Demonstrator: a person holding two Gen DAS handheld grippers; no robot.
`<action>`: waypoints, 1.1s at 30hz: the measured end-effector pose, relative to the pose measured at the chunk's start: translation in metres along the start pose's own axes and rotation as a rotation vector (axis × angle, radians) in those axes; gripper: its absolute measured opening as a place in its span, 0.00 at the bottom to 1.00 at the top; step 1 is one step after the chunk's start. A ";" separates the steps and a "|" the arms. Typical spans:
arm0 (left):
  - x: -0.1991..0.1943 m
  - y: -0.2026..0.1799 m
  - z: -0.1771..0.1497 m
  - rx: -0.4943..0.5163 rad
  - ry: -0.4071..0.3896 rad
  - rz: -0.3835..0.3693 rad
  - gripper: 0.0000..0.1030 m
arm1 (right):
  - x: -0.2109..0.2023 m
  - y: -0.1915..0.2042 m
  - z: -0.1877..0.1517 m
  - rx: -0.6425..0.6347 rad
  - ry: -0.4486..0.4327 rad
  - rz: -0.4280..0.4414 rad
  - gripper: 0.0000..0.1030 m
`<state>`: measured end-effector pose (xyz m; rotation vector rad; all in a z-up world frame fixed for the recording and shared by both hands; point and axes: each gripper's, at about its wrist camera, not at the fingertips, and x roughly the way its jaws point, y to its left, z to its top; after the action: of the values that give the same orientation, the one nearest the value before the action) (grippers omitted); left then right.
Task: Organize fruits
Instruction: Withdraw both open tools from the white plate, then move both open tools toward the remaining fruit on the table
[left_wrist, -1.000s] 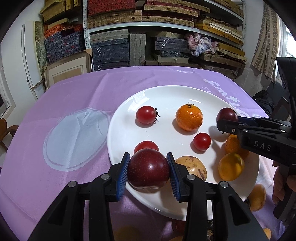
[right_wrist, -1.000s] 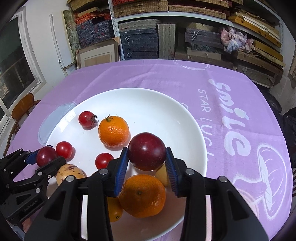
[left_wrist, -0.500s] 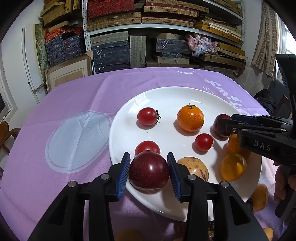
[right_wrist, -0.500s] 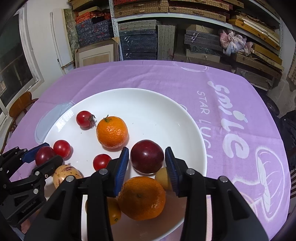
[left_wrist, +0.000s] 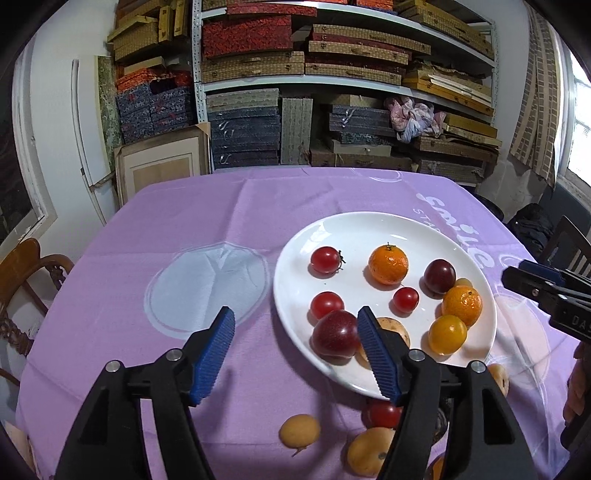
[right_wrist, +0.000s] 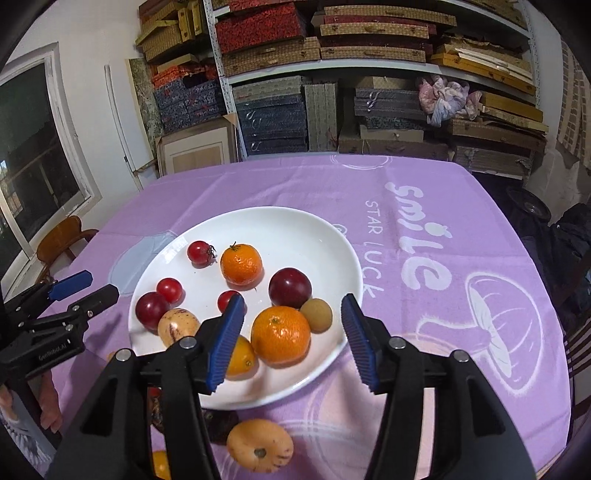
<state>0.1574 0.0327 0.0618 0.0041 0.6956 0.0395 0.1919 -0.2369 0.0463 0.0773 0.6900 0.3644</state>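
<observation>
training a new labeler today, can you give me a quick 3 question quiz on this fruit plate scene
1. True or false: the left gripper is clamped on a dark red plum.
2. How many bright orange, dimpled mandarins lie on the white plate?
A) one B) two C) four
3. Fill in: the tan fruit nearest the right gripper camera lies on the purple ____, off the plate.

Key:
1. False. Its jaws have just been opening and the plum rests free on the plate.
2. B: one at the middle, one near the front rim.
3. tablecloth
</observation>
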 end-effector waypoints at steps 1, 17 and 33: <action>-0.007 0.004 -0.002 -0.008 -0.005 0.011 0.73 | -0.010 -0.002 -0.004 0.010 -0.012 -0.001 0.63; -0.062 0.027 -0.096 -0.046 0.085 0.019 0.93 | -0.109 -0.013 -0.119 0.169 -0.149 -0.014 0.93; -0.027 -0.028 -0.087 0.022 0.090 -0.042 0.93 | -0.108 -0.020 -0.130 0.180 -0.156 -0.035 0.96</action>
<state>0.0822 0.0029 0.0120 0.0087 0.7863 -0.0081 0.0391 -0.3003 0.0078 0.2617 0.5681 0.2584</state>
